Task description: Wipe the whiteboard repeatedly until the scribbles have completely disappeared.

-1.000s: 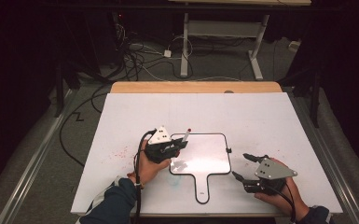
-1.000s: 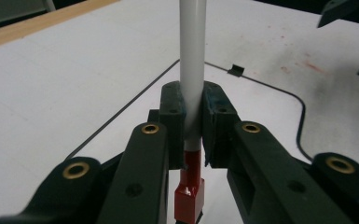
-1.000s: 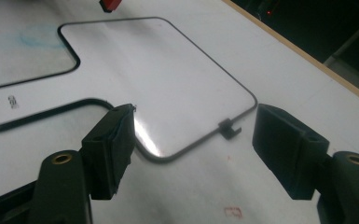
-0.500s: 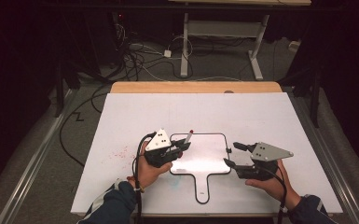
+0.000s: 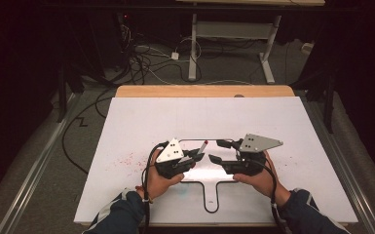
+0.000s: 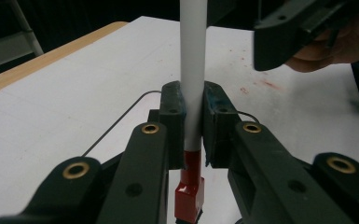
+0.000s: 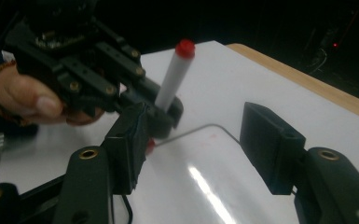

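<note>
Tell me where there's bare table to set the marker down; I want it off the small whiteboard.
Free: the white table between the wooden edge and the whiteboard. Crowded: the left gripper holding the marker and the right gripper over the board.

White red-capped marker, upright over whiteboard
</note>
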